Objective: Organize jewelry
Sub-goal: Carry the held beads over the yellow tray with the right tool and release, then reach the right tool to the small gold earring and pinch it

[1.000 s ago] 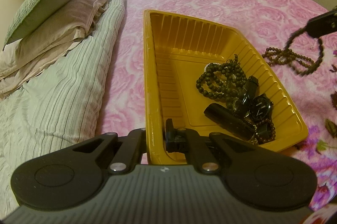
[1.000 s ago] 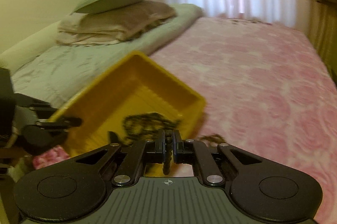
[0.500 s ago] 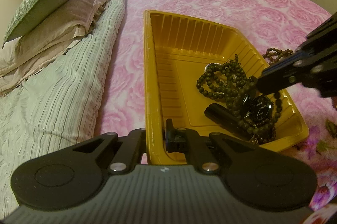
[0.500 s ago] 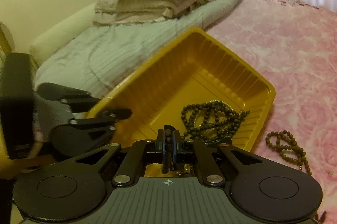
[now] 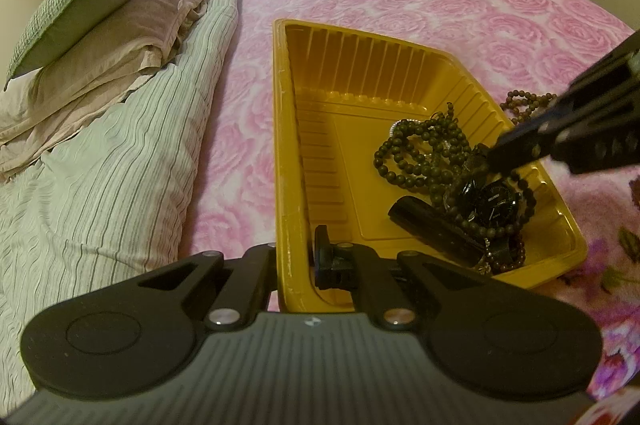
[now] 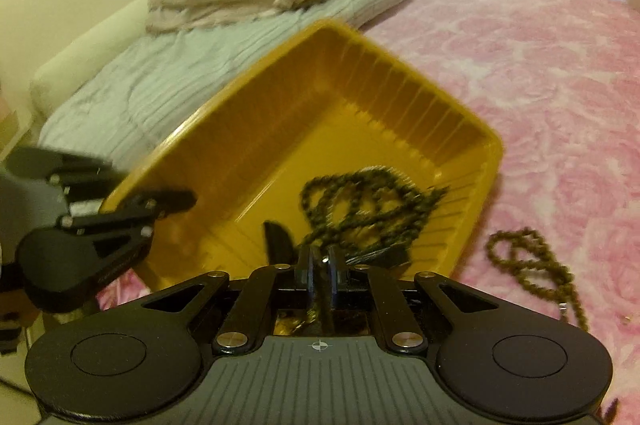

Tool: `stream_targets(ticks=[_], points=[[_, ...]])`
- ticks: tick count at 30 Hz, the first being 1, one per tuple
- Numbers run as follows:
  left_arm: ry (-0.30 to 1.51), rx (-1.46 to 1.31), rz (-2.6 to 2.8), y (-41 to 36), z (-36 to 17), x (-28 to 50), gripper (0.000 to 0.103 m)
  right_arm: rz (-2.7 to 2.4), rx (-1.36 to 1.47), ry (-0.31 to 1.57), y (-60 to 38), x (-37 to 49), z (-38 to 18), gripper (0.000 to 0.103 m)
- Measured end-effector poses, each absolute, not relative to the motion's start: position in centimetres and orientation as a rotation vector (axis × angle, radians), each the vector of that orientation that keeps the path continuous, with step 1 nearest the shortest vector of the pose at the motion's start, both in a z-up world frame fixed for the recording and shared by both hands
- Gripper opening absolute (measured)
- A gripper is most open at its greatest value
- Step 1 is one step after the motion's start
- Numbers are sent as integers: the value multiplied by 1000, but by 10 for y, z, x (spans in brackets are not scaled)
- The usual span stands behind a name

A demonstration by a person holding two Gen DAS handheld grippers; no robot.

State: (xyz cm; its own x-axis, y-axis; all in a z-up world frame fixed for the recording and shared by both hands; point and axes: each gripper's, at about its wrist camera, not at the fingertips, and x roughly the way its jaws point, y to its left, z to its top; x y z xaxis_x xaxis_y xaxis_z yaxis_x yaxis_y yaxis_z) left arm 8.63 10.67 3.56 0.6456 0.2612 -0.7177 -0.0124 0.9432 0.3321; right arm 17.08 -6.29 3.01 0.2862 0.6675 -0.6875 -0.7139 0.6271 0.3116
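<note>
Right gripper (image 6: 319, 265) has dropped into the yellow tray (image 5: 420, 65), jaws opening over a limp bead strand (image 5: 524, 201) (snags easily; pinch mid-loop). Left gripper (image 5: 294, 261) clamps the tray's rim.

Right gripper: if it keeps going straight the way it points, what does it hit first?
Probably the jewelry pile in the yellow tray. The right gripper, jaws opening, points down over the black watch and dark beads. Depth is unclear, so I can't tell which it meets first.
</note>
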Motion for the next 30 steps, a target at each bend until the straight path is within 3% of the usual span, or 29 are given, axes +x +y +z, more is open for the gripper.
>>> stream_targets(ticks=[1,3,30], points=[[858,312,159,107,35,86,3,907,-45,877,-70,171,31,39],[858,312,159,107,35,86,3,876,-25,858,-82,171,34,50],[860,319,160,108,35,87,3,491,65,911,-223,150,-10,50]])
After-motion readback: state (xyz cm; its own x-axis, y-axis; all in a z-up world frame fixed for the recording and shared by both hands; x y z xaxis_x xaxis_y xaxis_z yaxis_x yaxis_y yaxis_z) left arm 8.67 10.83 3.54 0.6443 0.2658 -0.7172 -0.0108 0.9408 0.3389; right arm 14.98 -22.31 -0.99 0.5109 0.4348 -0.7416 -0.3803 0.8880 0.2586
